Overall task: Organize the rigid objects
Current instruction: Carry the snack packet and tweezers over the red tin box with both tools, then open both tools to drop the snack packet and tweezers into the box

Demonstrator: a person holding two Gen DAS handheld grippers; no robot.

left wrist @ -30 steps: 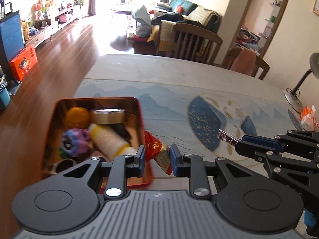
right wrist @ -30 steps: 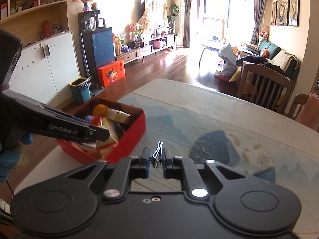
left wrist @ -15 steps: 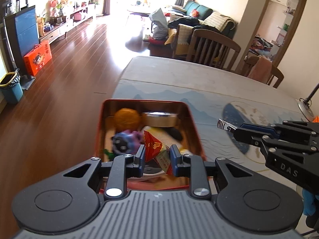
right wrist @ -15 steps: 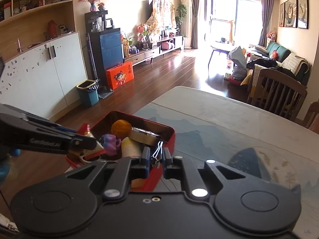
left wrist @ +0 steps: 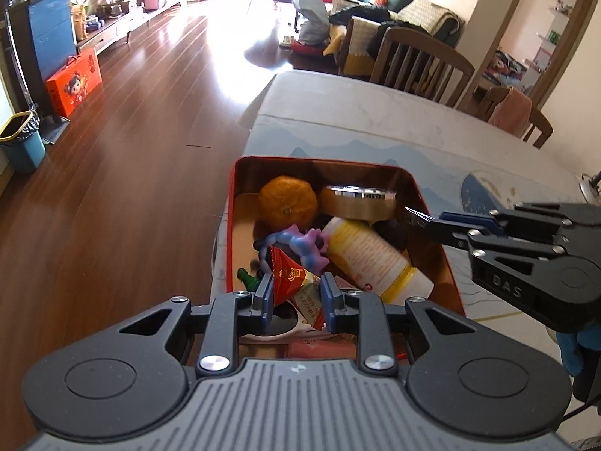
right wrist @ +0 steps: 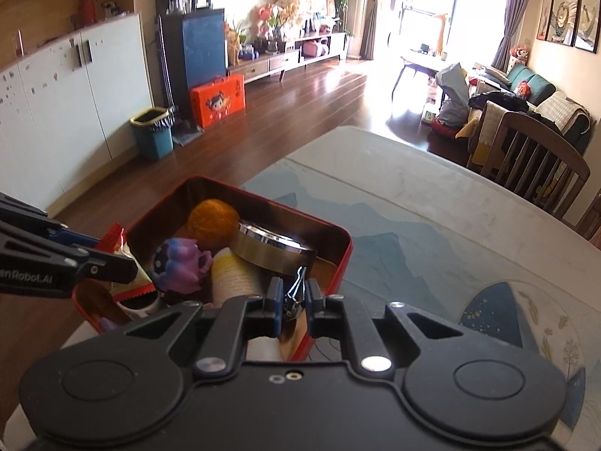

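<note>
Both fingers clamped over the crowded red tin (left wrist: pixel 432 203) at lower centre of frame, left gripper (left wrist: pixel 295 293) on a red sachet (left wrist: pixel 291 274), right gripper (right wrist: pixel 293 297) on a binder clip (right wrist: pixel 295 287); risk: releases bouncing off bottle (left wrist: pixel 372 255) onto desk (right wrist: pixel 432 203).

Strong daylight pours in from the windows (right wrist: pixel 443 3) at the far end of the room, which are blown out to white in both views. It throws a bright glare patch on the wooden floor (left wrist: pixel 240 52) and a paler sheen across the counter (right wrist: pixel 413 173). Near the cameras things sit in softer shade; the inside of the red tin (left wrist: pixel 435 225) is dimmer, with a glint on the round metal lid (left wrist: pixel 358 193). Both pictures are sharp in the middle. Fisheye bending curves walls and door frames toward the edges, and the corners darken.
</note>
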